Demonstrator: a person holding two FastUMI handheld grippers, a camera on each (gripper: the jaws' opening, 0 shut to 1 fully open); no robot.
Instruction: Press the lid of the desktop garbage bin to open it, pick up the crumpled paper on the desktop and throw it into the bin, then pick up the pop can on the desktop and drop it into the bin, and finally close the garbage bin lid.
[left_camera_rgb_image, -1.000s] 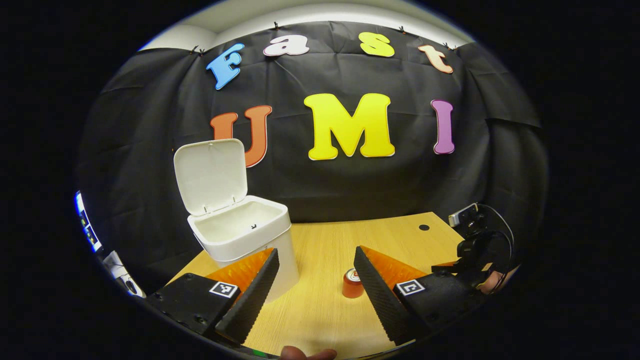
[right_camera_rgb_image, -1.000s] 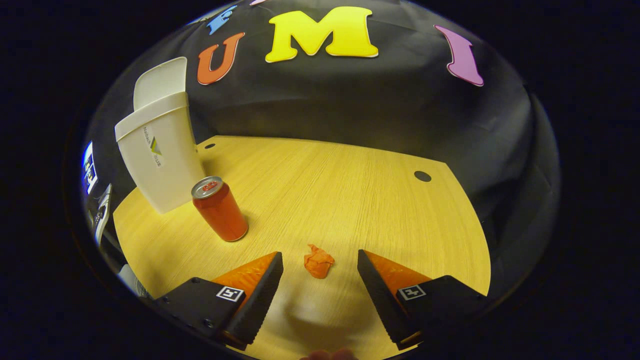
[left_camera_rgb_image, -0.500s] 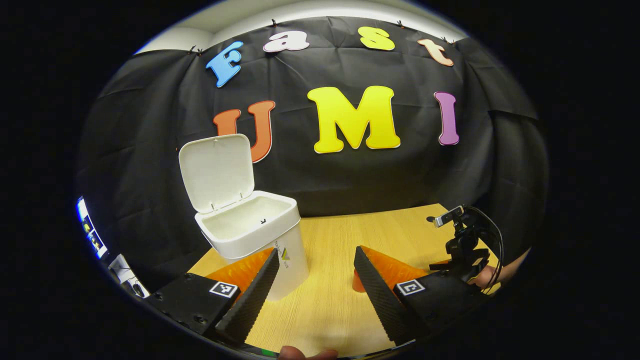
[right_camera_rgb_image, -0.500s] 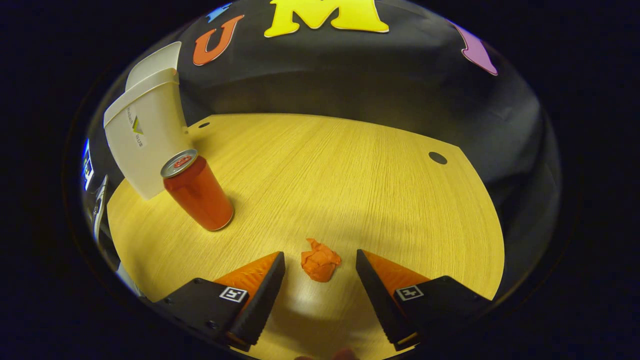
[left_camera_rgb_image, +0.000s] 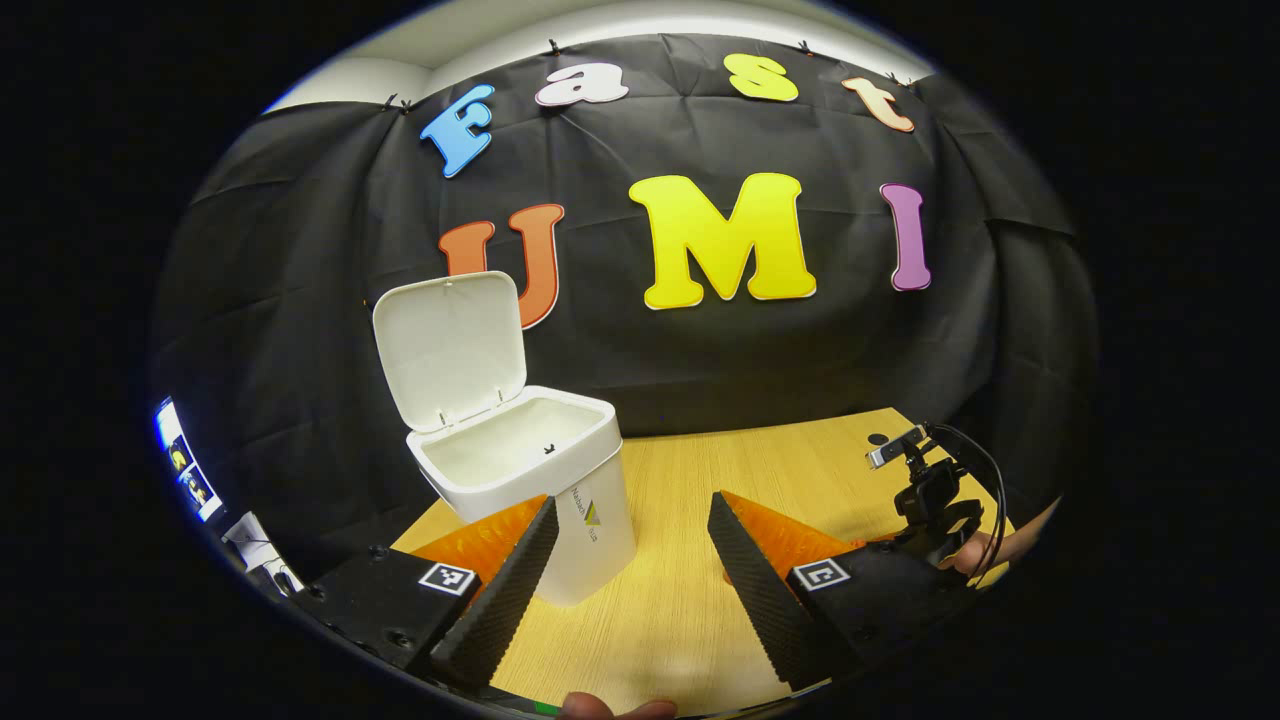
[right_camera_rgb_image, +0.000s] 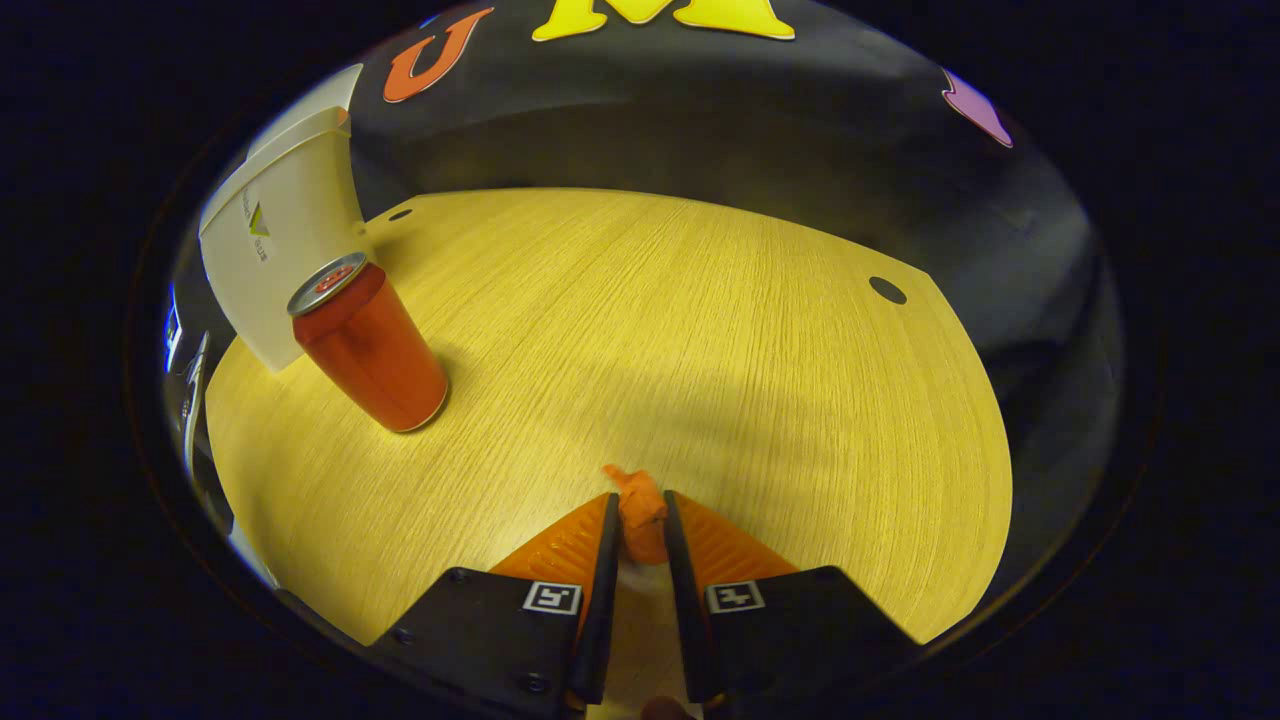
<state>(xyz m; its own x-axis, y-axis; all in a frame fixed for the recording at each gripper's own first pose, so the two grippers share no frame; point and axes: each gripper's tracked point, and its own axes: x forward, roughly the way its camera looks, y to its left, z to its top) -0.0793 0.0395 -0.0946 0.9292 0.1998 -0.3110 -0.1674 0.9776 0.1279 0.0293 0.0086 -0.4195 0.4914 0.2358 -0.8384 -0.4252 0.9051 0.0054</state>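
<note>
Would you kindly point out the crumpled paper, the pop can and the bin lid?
crumpled paper (right_camera_rgb_image: 641, 512): right gripper view, its middle.
pop can (right_camera_rgb_image: 375, 352): right gripper view, its side wall.
bin lid (left_camera_rgb_image: 452, 346): left gripper view, its inner face.

From my right gripper view, the crumpled orange paper sits on the pale wooden desktop between my right gripper fingers, which I think touch it on both sides. The red pop can stands upright far to the left, just before the white plastic bin. In my left gripper view, the bin's hinged lid stands up behind its mouth.
</note>
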